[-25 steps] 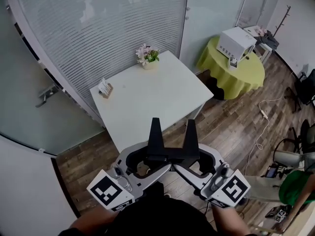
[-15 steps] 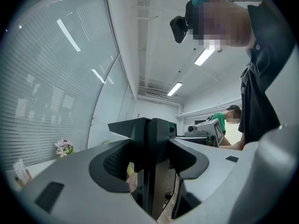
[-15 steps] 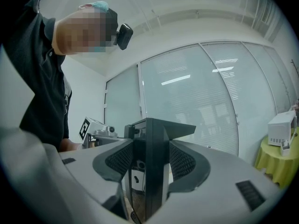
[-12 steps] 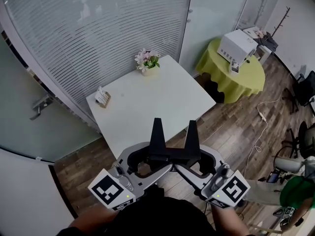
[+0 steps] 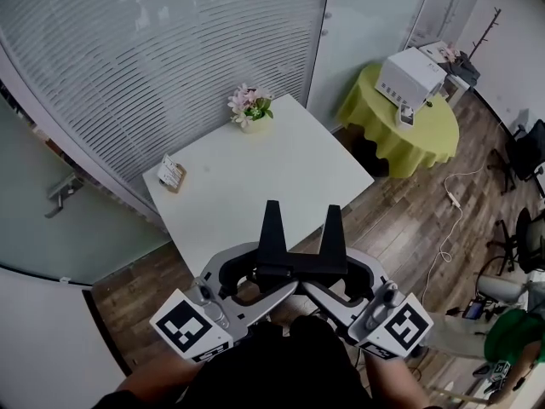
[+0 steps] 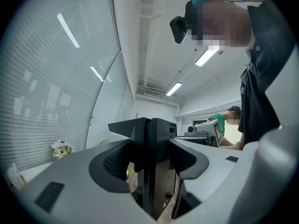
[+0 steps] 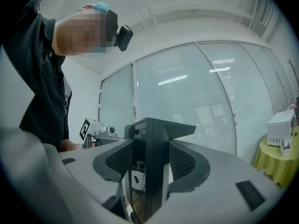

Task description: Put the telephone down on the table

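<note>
White table [image 5: 272, 170]; left claw [image 6: 150, 125], right claw [image 7: 155, 124] closed

My left gripper [image 5: 271, 220] and right gripper [image 5: 330, 224], held side by side and close together, low before my trunk. Each pair of jaws is pressed together with nothing between, tips pointing forward. The marker cubes [image 5: 191, 331] lie nearest me. My forearms [image 5: 146, 387] enter from below.

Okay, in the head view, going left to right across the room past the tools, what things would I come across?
Door handle → card holder → pot of flowers → white boxy appliance on the yellow-green cloth → coat stand.
</note>
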